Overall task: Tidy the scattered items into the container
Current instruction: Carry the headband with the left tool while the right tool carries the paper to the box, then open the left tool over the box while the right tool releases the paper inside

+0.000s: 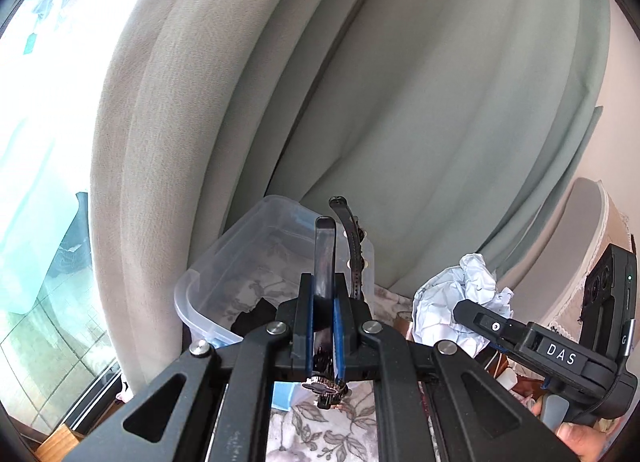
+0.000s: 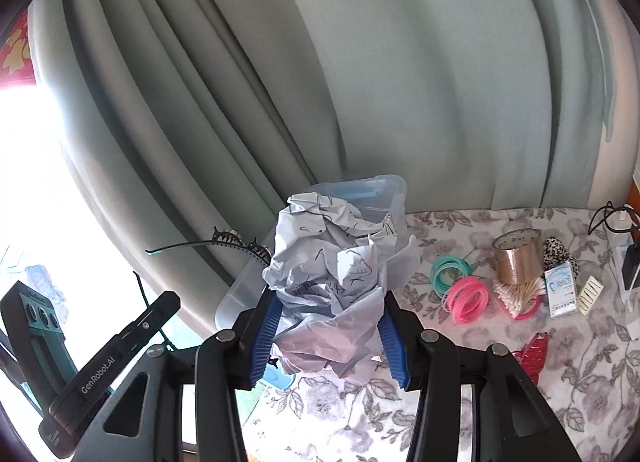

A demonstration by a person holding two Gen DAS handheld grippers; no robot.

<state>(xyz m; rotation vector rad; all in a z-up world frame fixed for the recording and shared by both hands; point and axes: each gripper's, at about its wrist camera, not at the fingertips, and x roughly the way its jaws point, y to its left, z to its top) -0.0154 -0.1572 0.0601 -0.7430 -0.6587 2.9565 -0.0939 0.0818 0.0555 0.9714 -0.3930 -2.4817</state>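
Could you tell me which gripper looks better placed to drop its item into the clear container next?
Probably the left gripper: its black headband already rises in front of the clear container's open top. The right gripper holds crumpled paper nearer the container's side.

The crumpled paper [image 2: 332, 286] hides most of the clear container [image 2: 360, 198]. Print on the small packet [image 2: 562, 290] is illegible.

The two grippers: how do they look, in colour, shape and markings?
Both are black plastic with silver round pivot bolts and blue ribbed pads. The left gripper bears "GenRobot.AI" in white on its side; the right gripper bears a "DAS" label. Each handle carries a dark camera block.
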